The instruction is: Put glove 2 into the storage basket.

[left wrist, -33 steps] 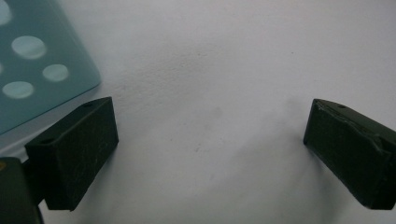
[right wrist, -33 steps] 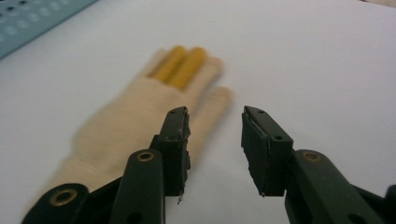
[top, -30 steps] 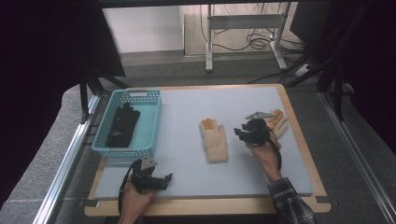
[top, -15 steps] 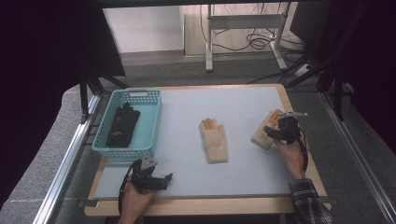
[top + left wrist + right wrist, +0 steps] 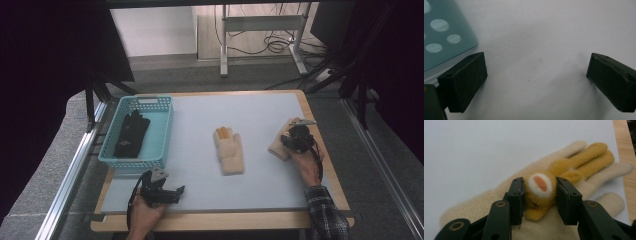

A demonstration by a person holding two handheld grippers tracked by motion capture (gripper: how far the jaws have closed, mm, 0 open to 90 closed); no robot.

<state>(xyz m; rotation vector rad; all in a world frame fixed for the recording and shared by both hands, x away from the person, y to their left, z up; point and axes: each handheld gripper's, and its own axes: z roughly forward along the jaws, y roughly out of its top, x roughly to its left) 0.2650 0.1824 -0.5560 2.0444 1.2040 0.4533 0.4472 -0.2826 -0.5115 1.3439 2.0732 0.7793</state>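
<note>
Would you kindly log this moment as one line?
right gripper: closing on right glove | left gripper: open, idle | middle glove: flat | basket: black gloves

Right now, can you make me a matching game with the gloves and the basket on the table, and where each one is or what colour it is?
Things:
1. black glove
2. cream glove in the middle
3. cream glove with the orange patch
4. basket

Places and colours:
A. between the fingers of the right gripper
B. light blue, at the left of the table
C. lying alone on the grey mat
D. inside the basket

Pairs: 1-D, 2-C, 3-A, 4-B
</note>
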